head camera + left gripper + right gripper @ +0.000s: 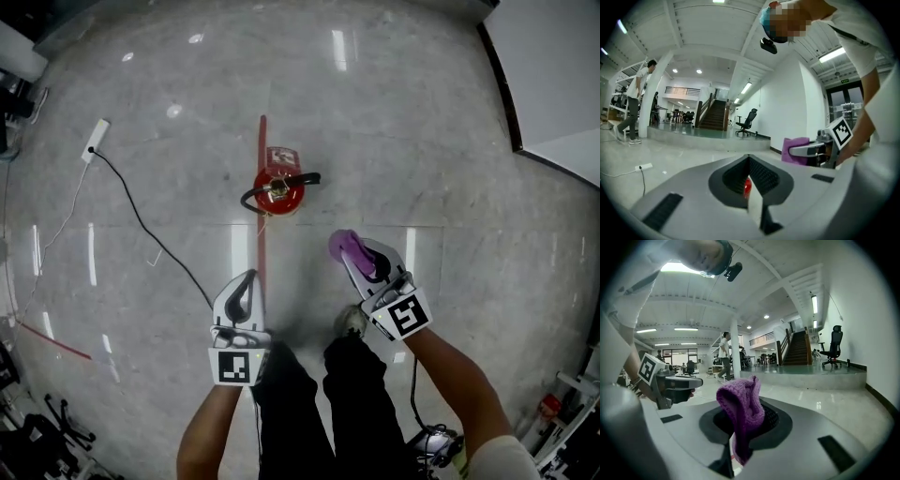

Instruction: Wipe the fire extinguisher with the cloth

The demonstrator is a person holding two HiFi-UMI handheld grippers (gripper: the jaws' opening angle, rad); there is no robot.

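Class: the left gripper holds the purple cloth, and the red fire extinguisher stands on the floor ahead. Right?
No. The right gripper holds the purple cloth, as the right gripper view shows; the left gripper is empty. The red fire extinguisher stands on the floor ahead.

Coarse purple knitted cloth point(740, 413), glossy red fire extinguisher point(278, 192), polished reflective grey stone-look floor point(422, 122).

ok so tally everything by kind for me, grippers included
fire extinguisher: 1
purple cloth: 1
grippers: 2 (left gripper, right gripper)
white power strip: 1
total: 5
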